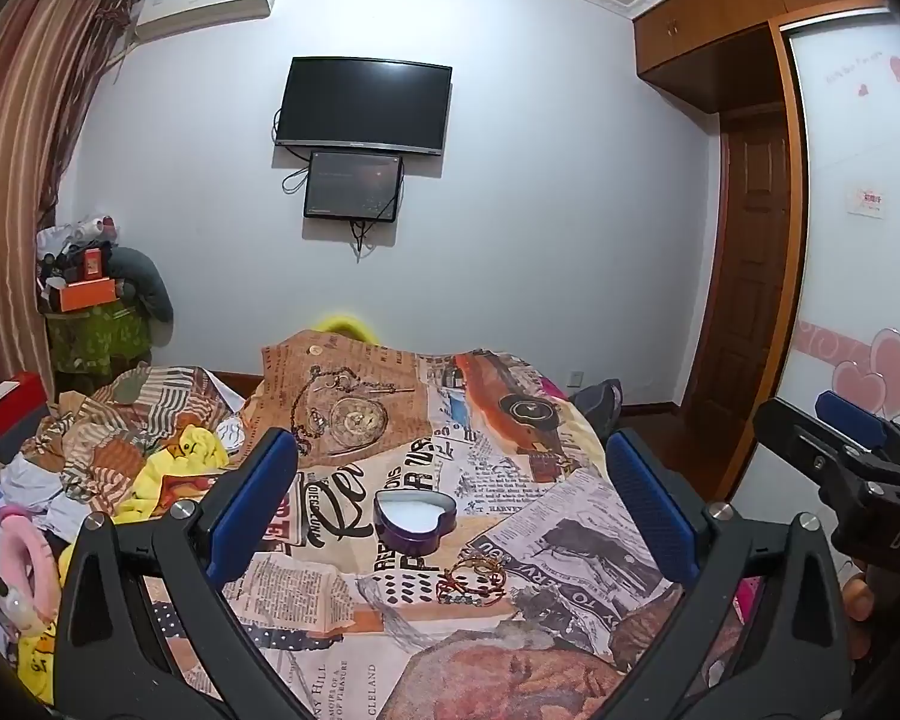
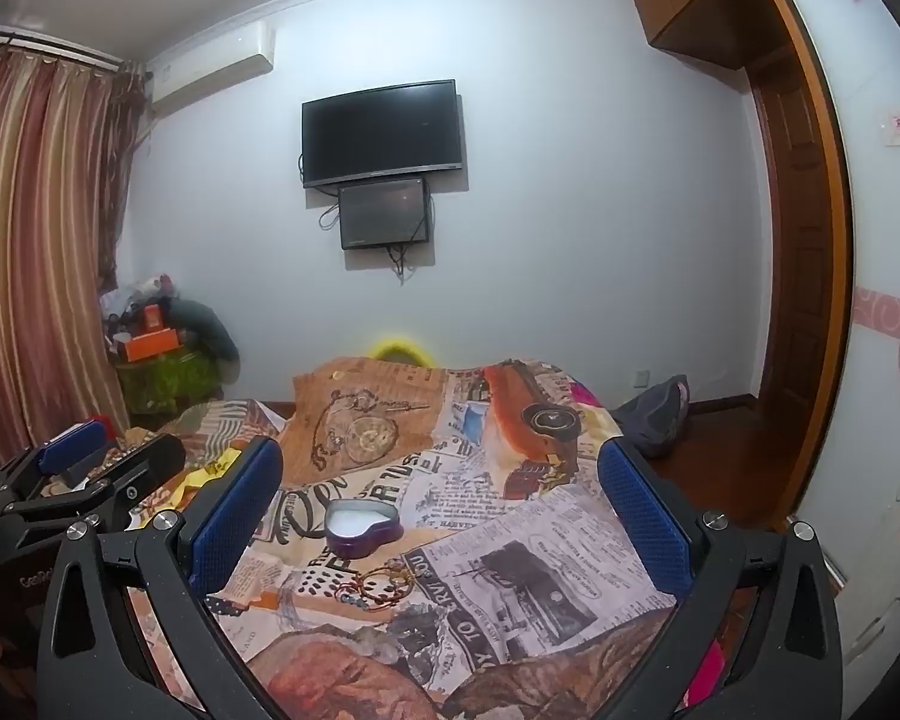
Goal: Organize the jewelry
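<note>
The bed (image 1: 510, 540) carries everything, spread with a newspaper-print cover. On it, near the middle, sits a purple heart-shaped tin (image 1: 415, 517) with its lid off and a pale, bare inside. Just in front of the tin, apart from it, lies a small tangle of jewelry (image 1: 473, 577): gold-coloured rings or bangles with a red cord and some beads; the separate pieces are too small to sort out.

The left gripper (image 1: 450, 504) hangs above the cover with its jaws spread wide and nothing between them, tin and jewelry both framed in the gap. The right gripper (image 2: 444, 510) is likewise wide open and empty, aimed at the same spot.

By my reading the task is at its very start: nothing is in the tin yet. The next move would call for lowering one gripper onto the tangle and pinching a single piece low against the soft cover. The pieces may cling together.
</note>
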`<state>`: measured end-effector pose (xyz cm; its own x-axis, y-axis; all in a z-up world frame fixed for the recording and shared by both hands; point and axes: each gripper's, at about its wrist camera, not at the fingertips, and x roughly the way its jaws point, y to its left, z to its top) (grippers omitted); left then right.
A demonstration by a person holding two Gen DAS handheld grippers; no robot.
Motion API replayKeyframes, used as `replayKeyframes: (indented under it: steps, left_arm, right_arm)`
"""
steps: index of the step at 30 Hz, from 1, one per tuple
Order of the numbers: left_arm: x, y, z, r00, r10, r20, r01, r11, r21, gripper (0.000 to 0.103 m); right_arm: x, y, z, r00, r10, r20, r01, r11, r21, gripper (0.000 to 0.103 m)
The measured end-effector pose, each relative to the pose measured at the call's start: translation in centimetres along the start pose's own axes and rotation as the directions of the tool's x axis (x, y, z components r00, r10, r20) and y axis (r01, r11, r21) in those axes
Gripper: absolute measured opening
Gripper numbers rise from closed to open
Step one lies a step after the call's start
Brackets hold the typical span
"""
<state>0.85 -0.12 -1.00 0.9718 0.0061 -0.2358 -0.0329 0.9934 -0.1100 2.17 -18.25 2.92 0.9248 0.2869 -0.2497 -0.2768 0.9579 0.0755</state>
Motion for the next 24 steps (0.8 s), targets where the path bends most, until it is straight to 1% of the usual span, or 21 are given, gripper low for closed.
replayKeyframes:
  steps: [24]
  left_arm:
    - [-0.08,0.25,-0.29,1.000,0.006,-0.002,-0.006,1.000,-0.003,0.103]
  right_arm:
    - [0.31,0.24,-0.19,1.000,0.002,-0.003,-0.002,1.000,-0.002,0.103]
